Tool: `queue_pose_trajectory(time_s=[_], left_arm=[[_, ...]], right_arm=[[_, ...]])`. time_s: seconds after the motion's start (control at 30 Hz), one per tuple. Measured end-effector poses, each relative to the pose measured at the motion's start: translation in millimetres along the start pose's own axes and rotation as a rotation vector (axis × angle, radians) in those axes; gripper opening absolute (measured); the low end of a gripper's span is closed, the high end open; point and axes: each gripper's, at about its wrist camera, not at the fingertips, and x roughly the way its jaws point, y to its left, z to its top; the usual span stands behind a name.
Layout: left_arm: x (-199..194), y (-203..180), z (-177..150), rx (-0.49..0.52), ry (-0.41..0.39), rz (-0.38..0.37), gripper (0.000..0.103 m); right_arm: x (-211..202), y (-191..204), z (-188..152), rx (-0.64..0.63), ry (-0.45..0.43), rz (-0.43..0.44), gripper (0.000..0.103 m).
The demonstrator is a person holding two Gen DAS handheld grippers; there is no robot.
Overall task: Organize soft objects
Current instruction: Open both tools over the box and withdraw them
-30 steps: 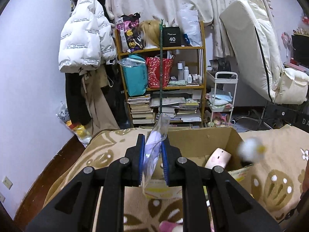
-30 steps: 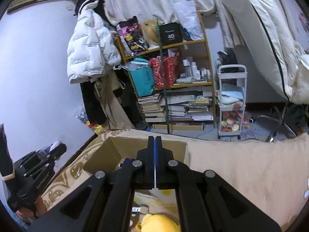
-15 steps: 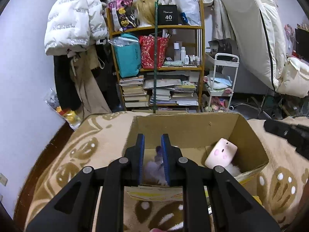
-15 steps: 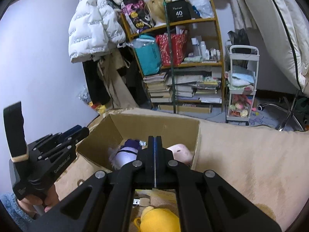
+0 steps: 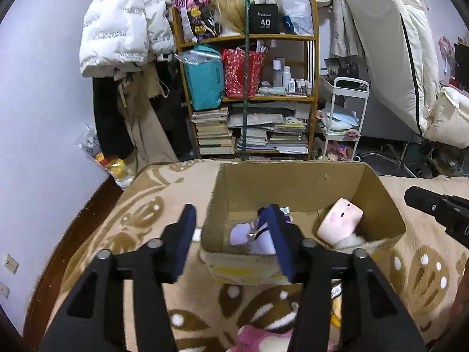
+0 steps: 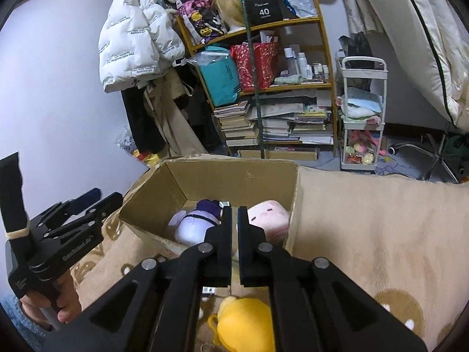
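An open cardboard box [image 5: 293, 182] stands on the patterned blanket. Inside it lie a purple plush doll [image 5: 249, 236] and a pink plush [image 5: 340, 220]. My left gripper [image 5: 230, 214] hangs over the box's near left corner; its jaws are opening and nothing is between the pads. In the right wrist view the same box [image 6: 234, 176] holds the purple doll [image 6: 193, 226] and the pink plush [image 6: 266, 214]. My right gripper [image 6: 234, 214] is shut and empty above the box's near wall. A yellow plush [image 6: 243, 322] lies on the blanket beneath it.
Another pink plush [image 5: 258, 337] lies on the blanket [image 5: 117, 234] in front of the box. Beyond the bed stand a crowded bookshelf [image 5: 249, 96], a white trolley [image 5: 343, 123] and hanging coats [image 5: 123, 29]. A hand [image 6: 44, 308] holds the left gripper's handle.
My left gripper came down over the box and opened. The purple doll it held now lies inside. My right gripper sank closer to the box, still shut.
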Motion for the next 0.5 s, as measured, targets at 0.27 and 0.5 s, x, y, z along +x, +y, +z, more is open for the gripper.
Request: queue_pose_trajectory(time_s=[0.27, 0.5], left_arm=[[-49, 7, -8, 0.014, -0.031, 0.025, 0.088], [-82, 15, -23, -0.016, -0.040, 0.032, 0.094]], right_arm=[[-36, 5, -9, 0.004, -0.032, -0.023, 0.053], [-60, 22, -18, -0.056, -0.049, -0.048, 0.078]])
